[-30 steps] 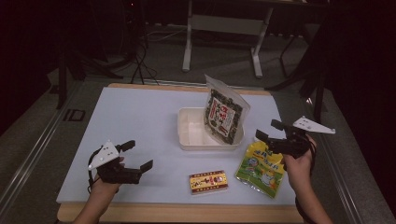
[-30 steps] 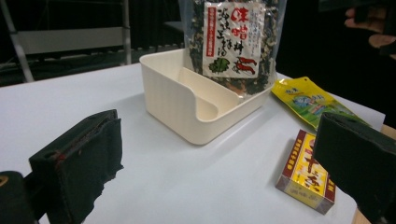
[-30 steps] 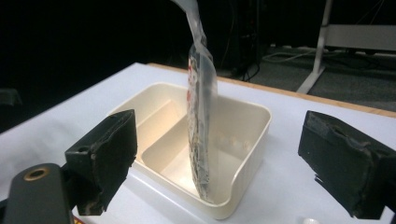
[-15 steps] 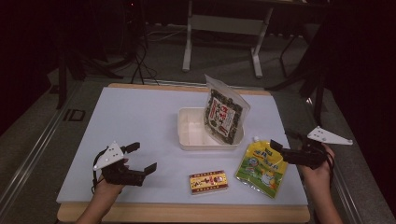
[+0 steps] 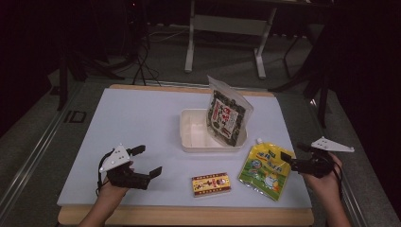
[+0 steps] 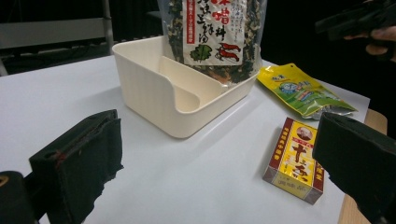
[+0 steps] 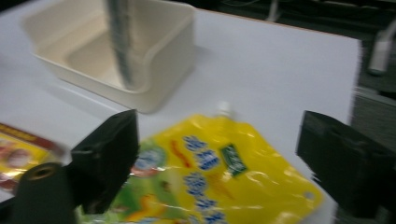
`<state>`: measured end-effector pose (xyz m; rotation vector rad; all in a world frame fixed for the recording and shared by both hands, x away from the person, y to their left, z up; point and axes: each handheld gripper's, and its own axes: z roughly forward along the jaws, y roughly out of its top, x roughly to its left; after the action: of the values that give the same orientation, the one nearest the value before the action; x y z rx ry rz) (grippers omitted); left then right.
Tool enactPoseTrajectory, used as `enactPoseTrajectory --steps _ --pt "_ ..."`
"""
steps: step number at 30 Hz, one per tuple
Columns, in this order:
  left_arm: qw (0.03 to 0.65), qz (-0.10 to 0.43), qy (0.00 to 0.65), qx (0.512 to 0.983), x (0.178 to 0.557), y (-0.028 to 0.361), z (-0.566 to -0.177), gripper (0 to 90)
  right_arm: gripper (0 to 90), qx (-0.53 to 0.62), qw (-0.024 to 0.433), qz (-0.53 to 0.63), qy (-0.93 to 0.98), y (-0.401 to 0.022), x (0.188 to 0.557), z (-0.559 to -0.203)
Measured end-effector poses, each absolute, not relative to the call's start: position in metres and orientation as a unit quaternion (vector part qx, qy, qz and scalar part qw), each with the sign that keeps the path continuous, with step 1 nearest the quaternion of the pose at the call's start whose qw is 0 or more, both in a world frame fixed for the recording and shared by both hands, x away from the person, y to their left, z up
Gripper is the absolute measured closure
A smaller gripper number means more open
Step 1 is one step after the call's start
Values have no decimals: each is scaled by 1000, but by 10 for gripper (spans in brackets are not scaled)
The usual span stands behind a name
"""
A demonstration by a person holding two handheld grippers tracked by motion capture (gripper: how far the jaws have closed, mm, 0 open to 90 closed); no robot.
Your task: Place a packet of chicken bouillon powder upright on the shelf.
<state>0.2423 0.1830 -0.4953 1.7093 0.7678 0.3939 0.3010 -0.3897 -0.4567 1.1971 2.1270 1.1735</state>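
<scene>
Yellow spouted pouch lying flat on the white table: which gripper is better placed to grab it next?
Right. The right gripper sits open at the yellow spouted pouch's edge, jaws either side of it in its own view. The left gripper is beyond the small red-and-yellow box.

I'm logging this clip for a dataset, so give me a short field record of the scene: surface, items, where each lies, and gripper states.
surface: white table
bin: cream bin, mid-table
in bin: seaweed bag, standing upright
flat on table: yellow pouch; red-and-yellow box
left gripper: open, empty, pointed toward the box
right gripper: open, empty, at the pouch's right edge
</scene>
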Motion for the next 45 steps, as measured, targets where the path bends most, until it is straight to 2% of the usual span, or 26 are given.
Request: enactPoseTrajectory --steps 3,6,20,36,42,45 --pt "576 168 328 730 242 183 -495 16 178 437 222 406 772 -394 305 -463" --pt "576 166 330 729 243 183 -497 16 232 451 210 390 775 -404 315 -478" --pt "574 162 329 732 244 182 -499 16 234 490 183 353 776 -426 337 -511" --pt "573 161 328 734 244 180 -500 16 234 506 152 330 782 -427 352 -536" --pt "571 160 327 736 244 179 -500 16 308 503 139 339 783 -424 352 -537" --pt "571 160 327 736 244 179 -500 16 385 507 133 344 779 -427 352 -536"
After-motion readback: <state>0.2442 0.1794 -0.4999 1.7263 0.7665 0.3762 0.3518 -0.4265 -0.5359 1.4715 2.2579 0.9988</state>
